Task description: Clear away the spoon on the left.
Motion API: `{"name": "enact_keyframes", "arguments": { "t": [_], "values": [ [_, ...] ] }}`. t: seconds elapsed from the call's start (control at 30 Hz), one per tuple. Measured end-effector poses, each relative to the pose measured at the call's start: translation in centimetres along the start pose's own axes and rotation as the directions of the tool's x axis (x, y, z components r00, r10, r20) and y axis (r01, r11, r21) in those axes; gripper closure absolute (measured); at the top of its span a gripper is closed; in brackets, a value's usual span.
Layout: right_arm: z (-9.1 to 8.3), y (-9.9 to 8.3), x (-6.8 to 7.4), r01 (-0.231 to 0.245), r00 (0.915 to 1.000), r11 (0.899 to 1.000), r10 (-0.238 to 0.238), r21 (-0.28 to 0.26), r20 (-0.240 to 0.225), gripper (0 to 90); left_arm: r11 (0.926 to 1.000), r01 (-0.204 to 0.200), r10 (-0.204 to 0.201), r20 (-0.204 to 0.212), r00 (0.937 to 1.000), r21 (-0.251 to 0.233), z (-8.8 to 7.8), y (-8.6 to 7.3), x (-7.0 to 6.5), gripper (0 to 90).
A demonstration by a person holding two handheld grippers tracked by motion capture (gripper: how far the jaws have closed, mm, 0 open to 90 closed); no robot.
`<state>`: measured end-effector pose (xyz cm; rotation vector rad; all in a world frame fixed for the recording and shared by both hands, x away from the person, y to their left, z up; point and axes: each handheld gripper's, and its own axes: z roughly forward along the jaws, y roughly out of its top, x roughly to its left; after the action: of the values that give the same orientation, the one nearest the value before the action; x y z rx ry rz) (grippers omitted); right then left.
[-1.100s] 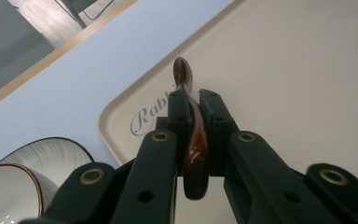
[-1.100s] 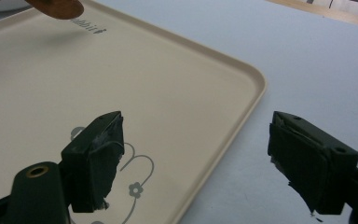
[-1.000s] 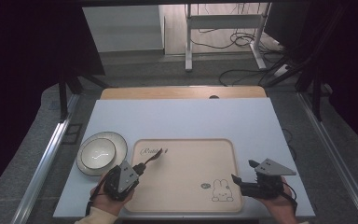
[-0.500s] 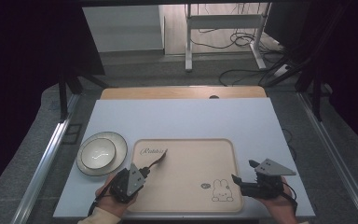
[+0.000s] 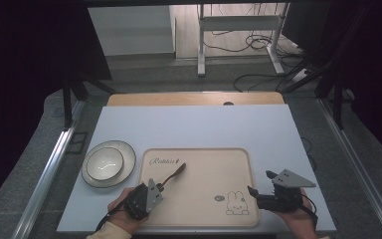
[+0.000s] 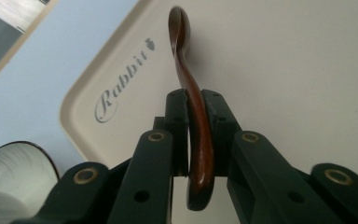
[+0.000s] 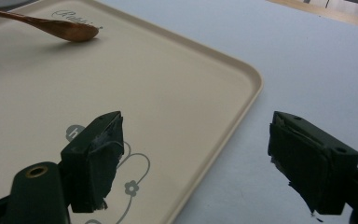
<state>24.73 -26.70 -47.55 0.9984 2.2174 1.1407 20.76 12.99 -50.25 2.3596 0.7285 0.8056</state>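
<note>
High view: left hand-held gripper (image 5: 160,187) pinches a brown spoon (image 5: 174,174) over the tray (image 5: 199,219); a bowl (image 5: 105,164) sits beside it. Right hand-held gripper (image 5: 256,192) is spread wide.

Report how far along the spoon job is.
Done: the left gripper has its jaws shut on the wooden spoon handle. In hand: the spoon sits over the beige tray, bowl end near the tray. Left: likely setting it down. The right gripper waits open.
</note>
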Motion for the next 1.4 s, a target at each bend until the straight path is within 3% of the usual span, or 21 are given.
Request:
{"name": "enact_keyframes", "arguments": {
  "t": [0.5, 0.83, 1.0, 1.1, 1.3, 1.4],
  "values": [
    [0.0, 0.0, 0.0, 0.004, 1.0, 1.0, -0.004, 0.005, -0.004, 18.5, 0.9974, -0.024, 0.018, 0.088, 0.996, 0.068, 1.2, -0.1, -0.9, 77.3],
    [0.0, 0.0, 0.0, 0.003, 1.0, 1.0, -0.003, 0.004, -0.005, 18.5, 0.9983, -0.01, 0.002, 0.137, 0.9905, 0.057, 1.3, -0.2, -0.9, 67.4],
    [0.0, 0.0, 0.0, 0.003, 1.0, 1.0, -0.003, 0.003, -0.004, 18.5, 0.9993, 0.022, -0.026, 0.144, 0.9892, 0.03, 1.0, -0.2, -0.6, 44.6],
    [0.0, 0.0, 0.0, 0.004, 1.0, 1.0, -0.004, 0.003, -0.004, 18.5, 0.9972, 0.074, -0.073, 0.139, 0.9876, -0.003, 0.5, -0.2, -0.1, 35.1],
    [0.1, 0.0, 0.0, 0.004, 1.0, 1.0, -0.004, 0.007, -0.009, 18.5, 0.9771, 0.203, -0.193, 0.131, 0.9725, -0.064, -0.6, -0.6, 1.4, 29.1],
    [0.1, 0.0, 0.0, 0.003, 0.9999, 1.0, -0.003, 0.006, -0.01, 18.5, 0.9588, 0.27, -0.257, 0.13, 0.9576, -0.089, -1.3, -1.1, 2.4, 27.6]
  ]
}}
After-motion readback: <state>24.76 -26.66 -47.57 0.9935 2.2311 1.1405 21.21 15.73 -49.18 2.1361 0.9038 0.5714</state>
